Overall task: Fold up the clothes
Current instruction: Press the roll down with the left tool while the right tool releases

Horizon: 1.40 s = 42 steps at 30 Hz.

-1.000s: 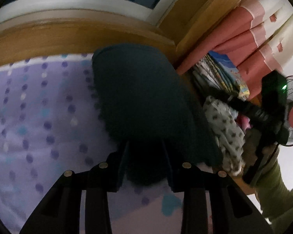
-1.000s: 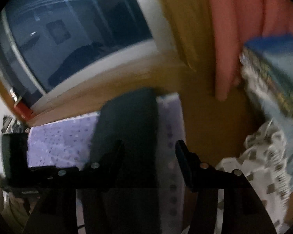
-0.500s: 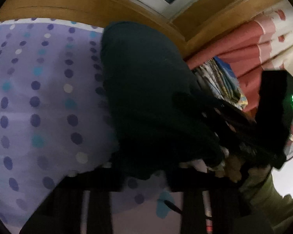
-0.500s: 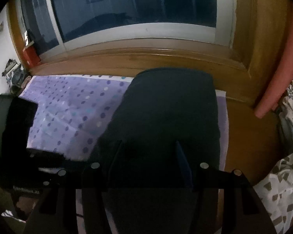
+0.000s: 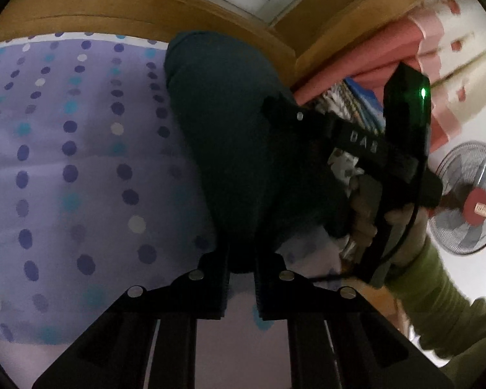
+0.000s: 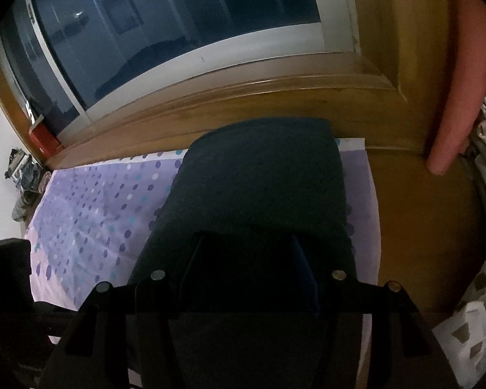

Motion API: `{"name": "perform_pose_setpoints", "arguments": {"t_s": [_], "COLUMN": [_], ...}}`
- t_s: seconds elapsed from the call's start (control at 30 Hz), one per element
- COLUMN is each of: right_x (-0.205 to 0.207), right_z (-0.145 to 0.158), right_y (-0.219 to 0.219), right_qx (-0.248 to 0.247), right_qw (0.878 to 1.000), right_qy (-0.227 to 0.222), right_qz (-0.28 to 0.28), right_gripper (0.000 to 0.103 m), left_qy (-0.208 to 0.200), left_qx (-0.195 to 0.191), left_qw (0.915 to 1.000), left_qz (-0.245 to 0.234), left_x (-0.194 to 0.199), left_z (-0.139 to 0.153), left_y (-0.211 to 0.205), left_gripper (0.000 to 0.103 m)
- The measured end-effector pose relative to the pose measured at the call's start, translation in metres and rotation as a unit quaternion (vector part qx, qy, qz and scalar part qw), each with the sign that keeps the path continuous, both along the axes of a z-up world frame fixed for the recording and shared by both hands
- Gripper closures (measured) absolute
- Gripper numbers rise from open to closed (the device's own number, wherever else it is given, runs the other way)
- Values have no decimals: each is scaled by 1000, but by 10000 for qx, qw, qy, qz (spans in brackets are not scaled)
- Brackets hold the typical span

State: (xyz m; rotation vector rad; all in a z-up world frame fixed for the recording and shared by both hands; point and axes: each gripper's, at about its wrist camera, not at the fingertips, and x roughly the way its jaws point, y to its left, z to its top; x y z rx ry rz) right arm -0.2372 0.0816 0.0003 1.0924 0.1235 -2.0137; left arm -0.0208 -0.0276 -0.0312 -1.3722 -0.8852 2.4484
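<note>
Left gripper [image 5: 241, 270] has its jaws closing, nearly together, with the near edge of the dark blue garment [image 5: 243, 149] pinched between the two black fingers. Right gripper [image 6: 246, 259] stands roughly half open over the same garment [image 6: 259, 188]; its fingers straddle the near end of the cloth, and whether the pads press on it cannot be told in the dark. In the left wrist view that right gripper [image 5: 311, 136] reaches in from the right, held by a hand [image 5: 369, 214] in an olive green sleeve [image 5: 437, 285], with a green light on its black housing.

No bin or basket is in view. The garment lies as a long folded strip on a lilac sheet [image 5: 64, 162] printed with purple, teal and white dots, running from the grippers away to the far edge of the sheet.

Beyond the sheet runs a wooden sill [image 6: 275, 97] under a dark window [image 6: 178, 16] with a white frame. To the right hangs a salmon pink curtain [image 6: 460, 81]. Beside it is a heap of patterned cloth [image 6: 469, 308], grey and white. At the far right of the left wrist view stands a fan [image 5: 469, 201] with a red hub against a white wall.
</note>
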Motion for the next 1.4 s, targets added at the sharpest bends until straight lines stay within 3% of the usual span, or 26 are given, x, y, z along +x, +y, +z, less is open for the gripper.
{"name": "perform_pose_setpoints", "arguments": {"t_s": [0.13, 0.3, 0.47, 0.57, 0.67, 0.83, 0.97, 1.13, 1.27, 1.33, 1.37, 1.4], "right_x": [5, 39, 75, 81, 65, 28, 0, -16, -24, -26, -26, -26], "right_z": [5, 40, 12, -1, 26, 82, 73, 38, 6, -9, -13, -16], "right_y": [0, 22, 34, 43, 43, 1, -66, -150, -193, -203, -204, -204], "right_qx": [32, 70, 1049, 1324, 1065, 692, 1092, 1971, 2959, 3394, 3486, 3566], "right_qw": [10000, 9990, 9908, 9888, 9913, 9906, 9809, 9496, 9039, 8795, 8745, 8695], "right_qy": [29, 408, 735, 361, -7, 410, 540, 967, 1281, 1415, 1294, 1203], "right_qz": [48, 140, 427, 582, 778, 1105, 1514, 2235, 2811, 3020, 3113, 3198], "right_gripper": [47, 48, 48, 48, 48, 48, 48, 48, 48, 60, 77, 84], "left_qy": [27, 0, -44, 200, 556, 684, 602, 706, 743, 759, 765, 760], "left_qx": [151, 164, 1, 8, -111, -290, -180, -26, 65, 101, 121, 131], "left_qw": [9999, 9998, 10000, 9998, 9983, 9970, 9978, 9975, 9972, 9970, 9970, 9970], "left_qz": [55, 59, 35, -12, -157, -226, -229, -36, 54, 75, 84, 78], "left_x": [7, 18, 27, 24, 6, -36, -43, -37, -35, -35, -34, -35], "left_z": [-1, 2, 5, 19, 35, 27, 8, 1, -2, -3, -3, -3], "left_y": [-3, -9, -16, -19, -17, -4, 1, -1, -2, -2, -3, -3], "left_gripper": [91, 91, 91, 91, 91, 84, 84, 82, 82, 82, 82, 82]}}
